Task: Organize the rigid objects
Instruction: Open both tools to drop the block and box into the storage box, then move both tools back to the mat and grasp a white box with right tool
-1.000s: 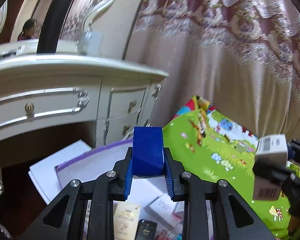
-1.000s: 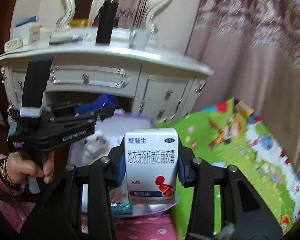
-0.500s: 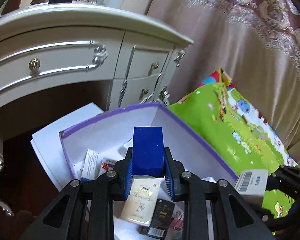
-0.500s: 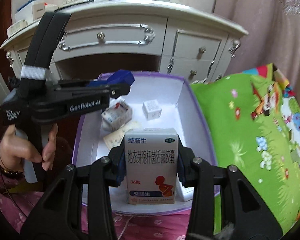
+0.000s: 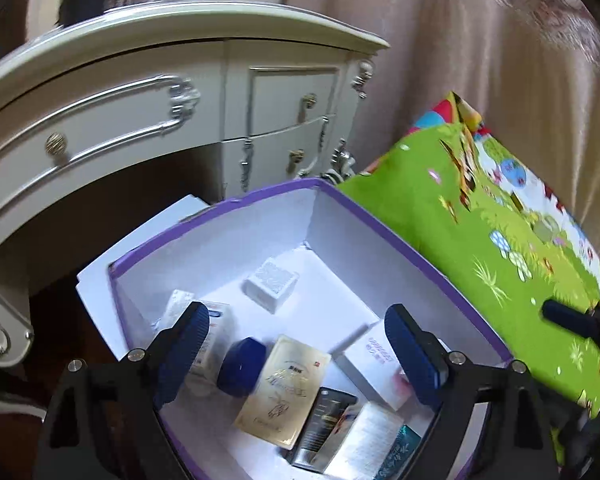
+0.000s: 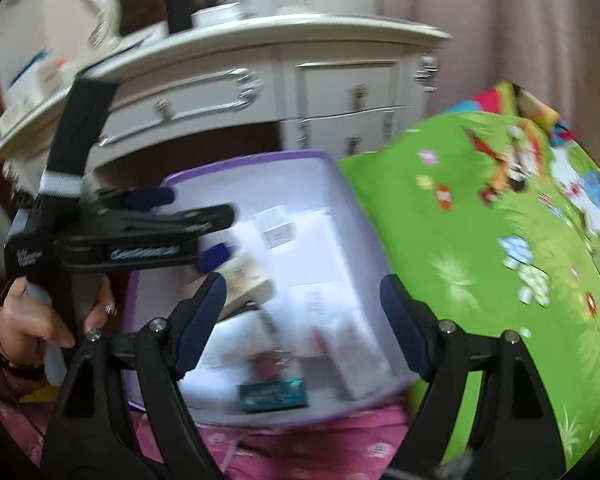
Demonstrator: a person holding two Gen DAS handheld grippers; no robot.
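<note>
Cream dresser point(image 5: 148, 92) stands behind the purple-rimmed box point(image 5: 400, 240). Over that box the left gripper point(image 5: 296, 344) and right gripper point(image 6: 300, 312) both hang with jaws spread wide, holding nothing. Inside the box lie a blue box point(image 5: 240, 368), a gold card point(image 5: 284, 390) touching it, and white cartons point(image 5: 374, 364)

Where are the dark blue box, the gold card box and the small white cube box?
dark blue box point(image 5: 241, 367): left wrist view, its top face.
gold card box point(image 5: 285, 390): left wrist view, its front face.
small white cube box point(image 5: 271, 284): left wrist view, its patterned top.
</note>
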